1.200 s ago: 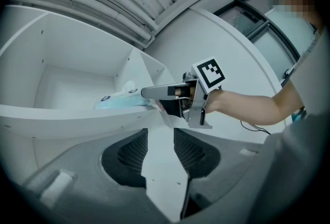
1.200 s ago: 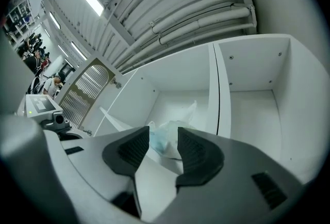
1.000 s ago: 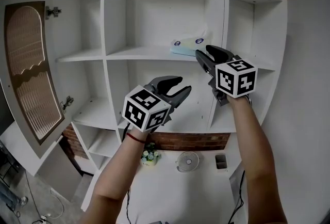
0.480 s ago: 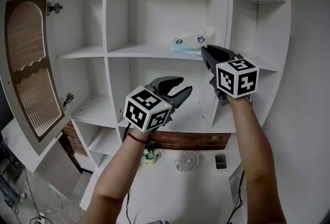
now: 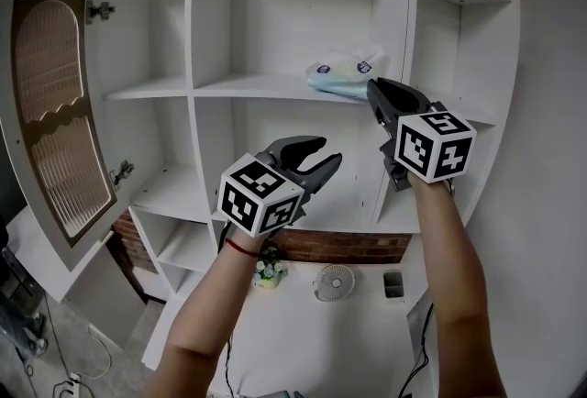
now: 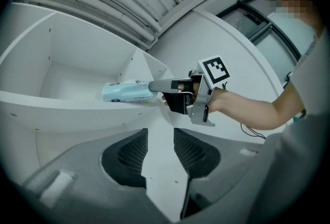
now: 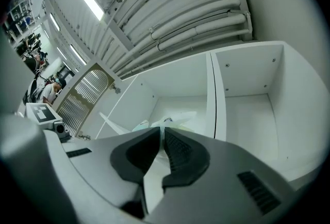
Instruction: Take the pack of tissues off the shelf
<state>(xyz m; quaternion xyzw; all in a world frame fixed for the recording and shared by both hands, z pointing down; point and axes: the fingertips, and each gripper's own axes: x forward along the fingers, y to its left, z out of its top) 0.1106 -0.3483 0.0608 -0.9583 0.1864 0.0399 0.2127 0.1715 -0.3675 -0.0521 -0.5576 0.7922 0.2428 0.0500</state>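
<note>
The pack of tissues, pale blue-green with round labels, lies on the upper middle shelf beside the right divider. My right gripper reaches up to its near right end. Its jaws are closing, and in the right gripper view their tips pinch the pack by its edge. The left gripper view shows the same grip from the side, the pack on the shelf lip and the right gripper at its end. My left gripper hangs lower, in front of the middle compartment, open with nothing between its jaws.
A white shelf unit fills the view, with a vertical divider just right of the pack. A cabinet door with a lattice panel stands open at the left. Below are a small fan and a little plant on a white desk.
The right gripper's jaws have gone from wide apart to nearly together on the pack's near end, and that end has crumpled upward. The left gripper has not moved.
</note>
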